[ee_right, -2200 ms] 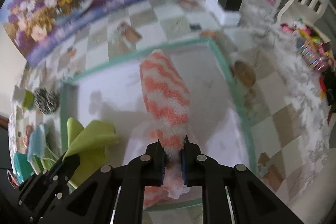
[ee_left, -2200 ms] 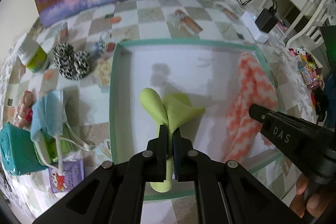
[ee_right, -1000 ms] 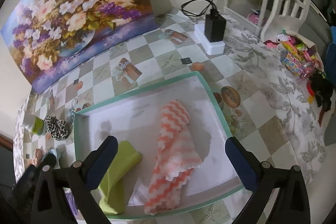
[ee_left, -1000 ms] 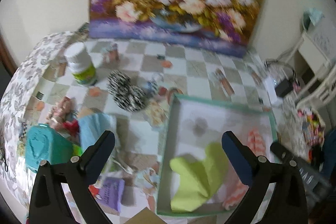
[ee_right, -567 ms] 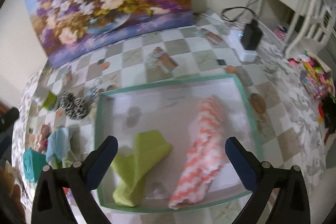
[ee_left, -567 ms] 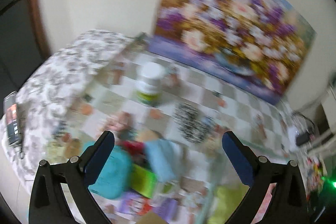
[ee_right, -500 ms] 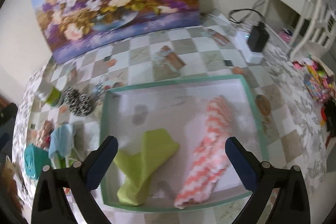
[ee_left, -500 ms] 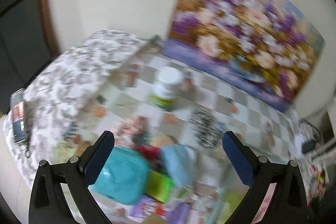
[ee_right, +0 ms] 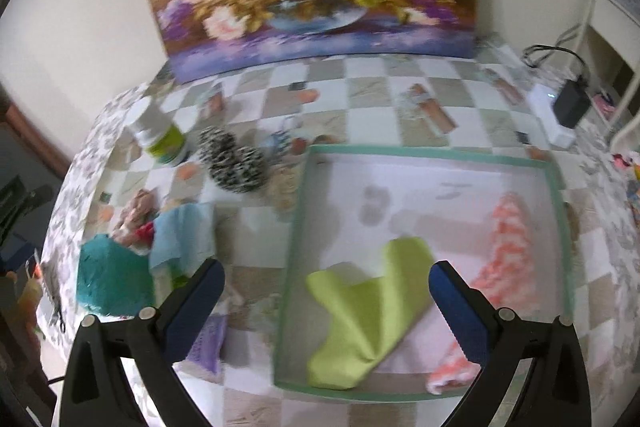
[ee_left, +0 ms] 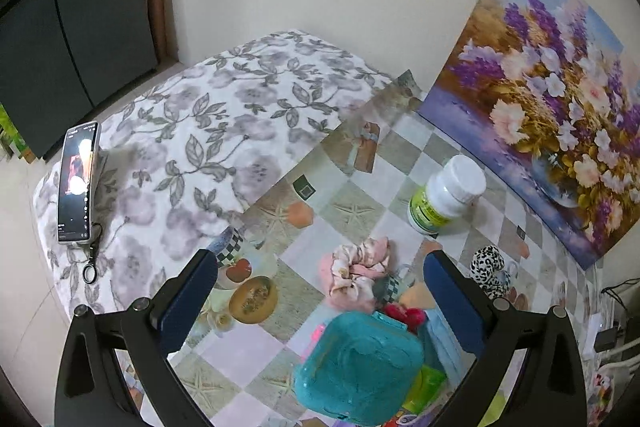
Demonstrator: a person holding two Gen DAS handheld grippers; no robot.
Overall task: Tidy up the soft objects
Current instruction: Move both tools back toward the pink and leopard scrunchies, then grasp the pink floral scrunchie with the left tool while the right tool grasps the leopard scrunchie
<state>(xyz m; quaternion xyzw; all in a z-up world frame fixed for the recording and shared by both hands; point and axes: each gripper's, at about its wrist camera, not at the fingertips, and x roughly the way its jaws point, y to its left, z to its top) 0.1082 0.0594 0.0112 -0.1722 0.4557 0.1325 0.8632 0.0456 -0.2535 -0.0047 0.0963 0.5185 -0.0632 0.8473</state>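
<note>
- Both grippers are showing jaws spread wide with nothing between them: the left gripper (ee_left: pixel 320 291) is hovering over the clutter at the table's left end, and the right gripper (ee_right: pixel 326 301) is hanging above the near edge of the green-rimmed tray (ee_right: pixel 558 187).
- 2 soft items are already lying inside the tray: a folded lime-green cloth (ee_right: pixel 372 311) toward the near left, and a rolled orange-and-white towel (ee_right: pixel 504 251) along the right wall, apart from each other.
- Outside the tray, a pink scrunchie (ee_left: pixel 354 273) is lying on the checked tablecloth (ee_left: pixel 352 199), touching a pile that includes a teal plastic box (ee_left: pixel 360 363) and a light-blue cloth (ee_right: pixel 184 231).
- A leopard-print scrunchie (ee_left: pixel 488 269) is sitting farther right, near a white-capped bottle (ee_left: pixel 448 195).
- Judging from the left view, the pink scrunchie is looking like the next pick; it is probably very light, limp and compressible.
- Pinching across 1 bunched fold of its ring should be holding better than closing over the whole loop, since the satin-looking fabric may be slipping.
- Its closeness to the pile is raising a risk of snagging neighbouring items.
</note>
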